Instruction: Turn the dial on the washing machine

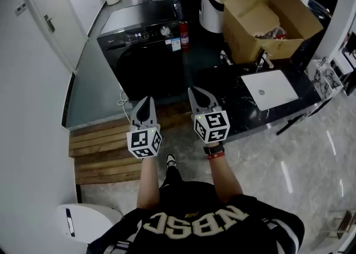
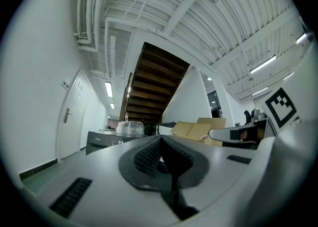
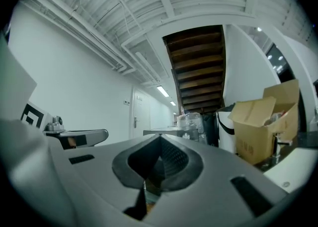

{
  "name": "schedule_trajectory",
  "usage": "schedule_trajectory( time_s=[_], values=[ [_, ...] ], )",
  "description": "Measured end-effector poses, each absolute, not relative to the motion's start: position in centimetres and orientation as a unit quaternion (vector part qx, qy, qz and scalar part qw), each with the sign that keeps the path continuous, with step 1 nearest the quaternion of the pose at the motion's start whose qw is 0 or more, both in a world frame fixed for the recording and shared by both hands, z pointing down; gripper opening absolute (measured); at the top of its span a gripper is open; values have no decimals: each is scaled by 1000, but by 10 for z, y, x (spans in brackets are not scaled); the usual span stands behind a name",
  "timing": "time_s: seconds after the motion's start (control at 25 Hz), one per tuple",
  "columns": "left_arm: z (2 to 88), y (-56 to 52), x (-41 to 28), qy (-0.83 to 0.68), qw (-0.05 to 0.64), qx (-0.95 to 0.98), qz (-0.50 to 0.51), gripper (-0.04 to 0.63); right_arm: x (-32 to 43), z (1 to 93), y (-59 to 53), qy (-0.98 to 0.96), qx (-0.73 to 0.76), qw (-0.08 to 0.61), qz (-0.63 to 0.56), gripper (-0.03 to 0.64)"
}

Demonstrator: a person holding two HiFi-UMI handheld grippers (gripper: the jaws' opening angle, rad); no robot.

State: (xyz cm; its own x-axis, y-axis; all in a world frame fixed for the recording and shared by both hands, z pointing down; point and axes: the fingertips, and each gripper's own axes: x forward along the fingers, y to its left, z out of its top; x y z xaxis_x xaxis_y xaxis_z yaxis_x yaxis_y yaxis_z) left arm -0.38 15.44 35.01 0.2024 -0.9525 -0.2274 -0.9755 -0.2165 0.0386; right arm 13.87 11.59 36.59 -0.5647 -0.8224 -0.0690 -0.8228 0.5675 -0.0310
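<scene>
Head view: the washing machine (image 1: 146, 53) stands ahead past the wooden steps (image 1: 100, 147), well apart from both grippers.
Dial (image 1: 165, 30): silver knob on its top panel, right of the lit display (image 1: 136, 35).
Left gripper (image 1: 146, 104): jaws pressed together, nothing held.
Right gripper (image 1: 199, 96): jaws together too, empty.
Step in hand: approach, I'd judge; open the right jaws before arriving, straddle the dial squarely, then twist.
</scene>
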Motion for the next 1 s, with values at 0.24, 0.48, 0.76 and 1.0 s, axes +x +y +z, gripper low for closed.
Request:
schedule_trajectory(
  time_s=[0.24,0.48,0.76,1.0],
  values=[
    [345,76,-38,619,45,-776,113,15,101,363,45,885,-465,28,-1,6],
    [343,8,-64,605,40,-788,107,15,67,365,-22,880,-474,21,-8,6],
    [346,-58,-98,589,31,-801,104,15,23,364,-86,877,-481,11,-1,6],
    [356,-94,-123,580,25,-807,107,15,-5,375,-125,874,-485,3,-1,6]
  ],
)
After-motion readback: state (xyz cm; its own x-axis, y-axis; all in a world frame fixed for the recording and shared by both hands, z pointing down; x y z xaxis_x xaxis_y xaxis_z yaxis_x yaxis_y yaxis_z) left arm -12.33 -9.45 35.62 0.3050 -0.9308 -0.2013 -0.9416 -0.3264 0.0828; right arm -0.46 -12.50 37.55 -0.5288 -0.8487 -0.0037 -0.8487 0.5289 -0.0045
